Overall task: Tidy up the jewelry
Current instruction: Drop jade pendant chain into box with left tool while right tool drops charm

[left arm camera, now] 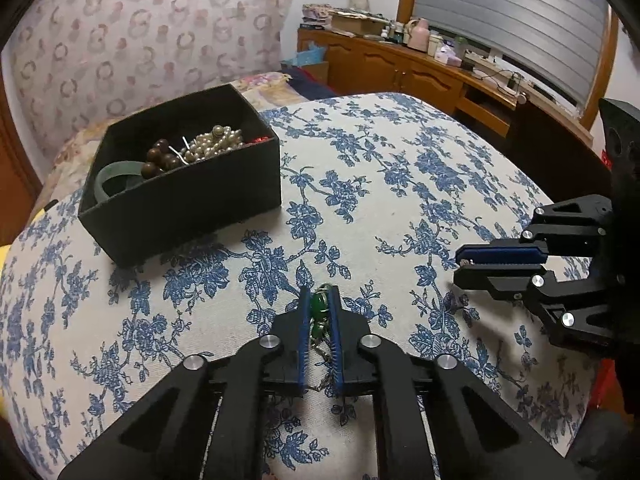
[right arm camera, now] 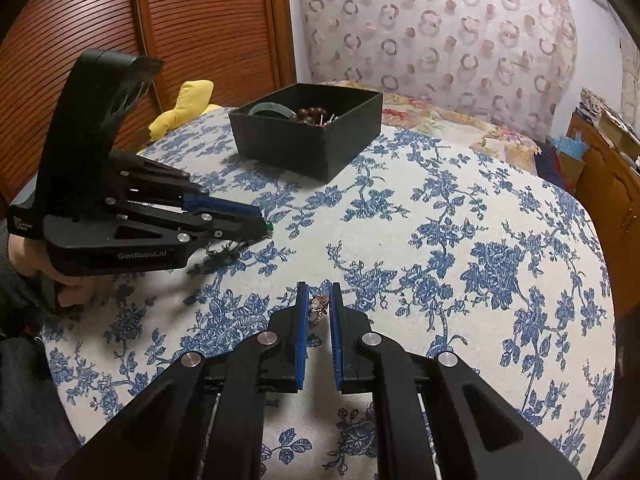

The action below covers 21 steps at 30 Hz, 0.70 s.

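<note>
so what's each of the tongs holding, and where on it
The left tongs pinch a green-beaded piece by its beads, its metal chain trailing back between the pads. The right tongs pinch a small pinkish ring-like ornament across its sides.

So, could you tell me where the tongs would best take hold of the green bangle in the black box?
Take the green bangle by its raised rim, from above. It leans in the black box against the near-left wall, the brown beads crowd its other side, and the box walls rule out any sideways approach.
</note>
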{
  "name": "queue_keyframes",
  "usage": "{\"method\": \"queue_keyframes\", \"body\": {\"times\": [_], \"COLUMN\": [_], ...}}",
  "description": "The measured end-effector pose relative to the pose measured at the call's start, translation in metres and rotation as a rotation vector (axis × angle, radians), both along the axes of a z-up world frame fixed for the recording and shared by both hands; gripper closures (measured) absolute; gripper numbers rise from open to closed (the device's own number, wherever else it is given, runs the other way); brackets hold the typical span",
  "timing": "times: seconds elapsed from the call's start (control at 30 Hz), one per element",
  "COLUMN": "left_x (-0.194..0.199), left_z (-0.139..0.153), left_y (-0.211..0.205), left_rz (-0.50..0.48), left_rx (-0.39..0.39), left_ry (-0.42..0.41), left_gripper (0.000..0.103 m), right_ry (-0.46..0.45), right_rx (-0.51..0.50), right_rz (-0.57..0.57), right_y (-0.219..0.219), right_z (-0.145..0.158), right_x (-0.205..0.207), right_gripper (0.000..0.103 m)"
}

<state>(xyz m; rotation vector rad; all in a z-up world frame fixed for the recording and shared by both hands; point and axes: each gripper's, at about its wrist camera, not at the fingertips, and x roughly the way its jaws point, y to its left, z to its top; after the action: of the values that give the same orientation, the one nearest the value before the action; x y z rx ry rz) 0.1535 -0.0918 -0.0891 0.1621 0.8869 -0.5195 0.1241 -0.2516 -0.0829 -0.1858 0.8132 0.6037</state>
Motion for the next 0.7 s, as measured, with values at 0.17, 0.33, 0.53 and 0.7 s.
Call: {"method": "queue_keyframes", "body": {"times": [0.17,0.33,0.53,0.7], "left_x": [0.000,0.004,0.014,0.029], "left_z": [0.016,0.043,0.070,0.092], "left_y": [0.009,0.022,0.034,0.045], "left_rz": [0.022,0.051,0.082,0.116], "left_rx": [-0.036,-0.080,-0.103,-0.118], "left_ry": [-0.028,-0.082,-0.144,-0.194], "left_gripper": [0.097,0.097,0.097,0.097], "right_ry": [-0.023,-0.069,-0.125,-0.155], "right_rx": [0.006,0.021,0.043,0.058], "right_rz": [0.004,0.018,0.035,0.040], "right_y": [0.003,0.011,0.022,0.031], "right_z": [0.011,0.031,0.056,0.068], "right_x": [0.006,0.016,0.034,0.053], "right_gripper": [0.091,0.091,0.091,0.091]}}
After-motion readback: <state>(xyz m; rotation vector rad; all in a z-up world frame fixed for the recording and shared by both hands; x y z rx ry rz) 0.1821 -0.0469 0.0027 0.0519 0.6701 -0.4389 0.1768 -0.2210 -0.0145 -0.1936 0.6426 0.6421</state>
